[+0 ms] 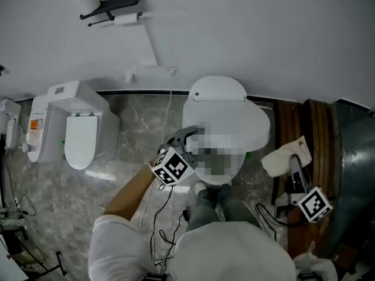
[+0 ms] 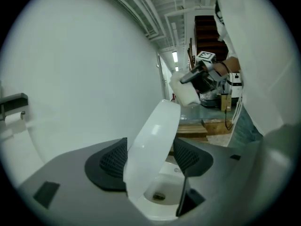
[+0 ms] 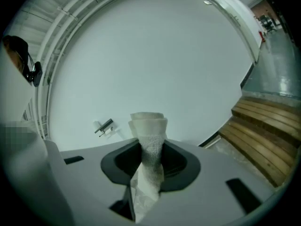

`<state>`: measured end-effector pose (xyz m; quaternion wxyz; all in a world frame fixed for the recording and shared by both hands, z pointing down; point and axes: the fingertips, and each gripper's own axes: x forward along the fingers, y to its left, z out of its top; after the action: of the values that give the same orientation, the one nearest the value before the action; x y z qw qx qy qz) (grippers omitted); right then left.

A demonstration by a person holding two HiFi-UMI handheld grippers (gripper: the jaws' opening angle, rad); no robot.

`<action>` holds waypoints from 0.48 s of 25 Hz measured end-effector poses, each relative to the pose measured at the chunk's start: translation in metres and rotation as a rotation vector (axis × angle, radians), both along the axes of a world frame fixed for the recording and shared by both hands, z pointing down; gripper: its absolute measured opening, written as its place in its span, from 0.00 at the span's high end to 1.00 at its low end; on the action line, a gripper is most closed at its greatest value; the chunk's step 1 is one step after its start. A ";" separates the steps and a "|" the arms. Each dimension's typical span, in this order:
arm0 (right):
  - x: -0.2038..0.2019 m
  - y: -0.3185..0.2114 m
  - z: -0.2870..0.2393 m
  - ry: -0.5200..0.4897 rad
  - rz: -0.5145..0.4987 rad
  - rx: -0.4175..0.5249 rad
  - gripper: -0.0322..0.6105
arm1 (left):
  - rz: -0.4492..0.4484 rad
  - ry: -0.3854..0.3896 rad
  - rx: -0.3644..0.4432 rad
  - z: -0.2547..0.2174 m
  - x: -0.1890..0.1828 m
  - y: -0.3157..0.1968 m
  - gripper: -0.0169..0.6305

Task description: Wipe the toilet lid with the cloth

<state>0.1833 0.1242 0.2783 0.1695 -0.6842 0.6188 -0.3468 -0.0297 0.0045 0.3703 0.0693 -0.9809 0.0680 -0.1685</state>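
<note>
Where the wall (image 1: pixel 263 34) meets the marble floor (image 1: pixel 135 122), a white toilet (image 1: pixel 258 124) sits at the centre of the head view. Wooden steps (image 1: pixel 304 127) lie at its 3 o'clock. A second toilet (image 1: pixel 82 133), smaller in the picture, stands at its 9 o'clock against the same wall. The person's white shirt (image 1: pixel 234 250) fills the 6 o'clock edge, and a bare forearm (image 1: pixel 132 192) reaches up from it toward the bowl.

The lid (image 2: pixel 150 149) is white and glossy. In the left gripper view it stands half raised and tilted, leaning toward 1 o'clock, with the open bowl below it.

The left hand-held gripper (image 1: pixel 186 134) is at the toilet's 8 o'clock rim, and its marker cube (image 1: pixel 173 165) sits just behind it. Its jaws are spread wide, released, and the lid's edge stands in the gap between them. Neither pad can be seen pressing on the lid.

The right hand-held gripper (image 3: pixel 151 161) is well apart from the toilet, at its 4 o'clock and over the steps. It is clenched on the cloth (image 3: pixel 149 126). The cloth is white and textured and is pinched upright between the pads. Its folded top sticks out past the tips toward 12 o'clock, and a tail hangs toward 6 o'clock.

A black paper holder (image 1: pixel 114 7) is fixed high on the wall at 11 o'clock.
</note>
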 end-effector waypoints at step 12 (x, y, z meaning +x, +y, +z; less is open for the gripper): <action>-0.054 -0.023 0.083 -0.055 -0.148 -0.194 0.79 | 0.043 -0.108 -0.178 0.145 -0.036 0.118 0.49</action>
<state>0.1292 0.1012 0.3611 0.0932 -0.6401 0.6262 -0.4352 -0.0656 0.1221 0.5149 -0.0108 -0.9739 0.0278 -0.2250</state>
